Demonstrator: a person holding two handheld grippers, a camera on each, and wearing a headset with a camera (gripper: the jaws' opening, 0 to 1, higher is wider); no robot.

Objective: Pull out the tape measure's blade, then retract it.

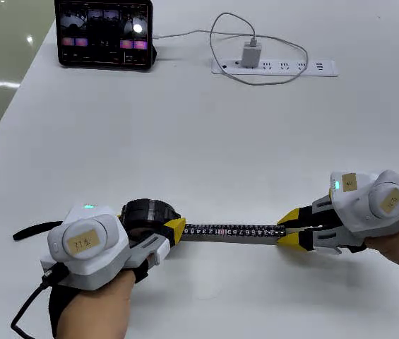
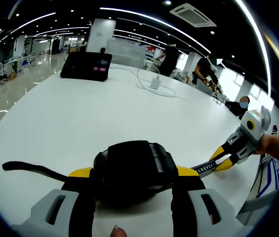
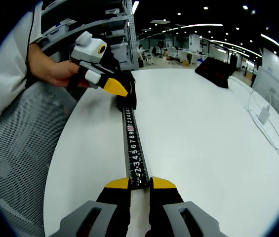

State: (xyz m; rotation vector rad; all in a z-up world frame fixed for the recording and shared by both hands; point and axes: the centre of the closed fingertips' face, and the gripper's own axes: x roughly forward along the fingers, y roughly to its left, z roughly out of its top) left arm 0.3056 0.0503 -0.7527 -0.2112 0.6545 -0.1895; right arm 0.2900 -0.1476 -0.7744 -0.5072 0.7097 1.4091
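Note:
A black tape measure case (image 1: 148, 213) sits on the white table, with my left gripper (image 1: 174, 229) shut on it; the case (image 2: 134, 168) fills the space between its yellow tips in the left gripper view. The numbered blade (image 1: 231, 231) runs out flat to the right along the table. My right gripper (image 1: 289, 229) is shut on the blade's end. In the right gripper view the blade (image 3: 132, 143) stretches from the right gripper (image 3: 140, 184) back to the case (image 3: 128, 95) and the left gripper (image 3: 113, 87). The right gripper (image 2: 218, 160) also appears far right in the left gripper view.
A dark tablet (image 1: 105, 32) stands at the table's far left. A white power strip (image 1: 275, 67) with a charger and looped cable (image 1: 255, 53) lies at the far middle. A black strap (image 1: 35, 229) trails left of the left gripper. A mesh chair (image 3: 16, 163) stands beside the table.

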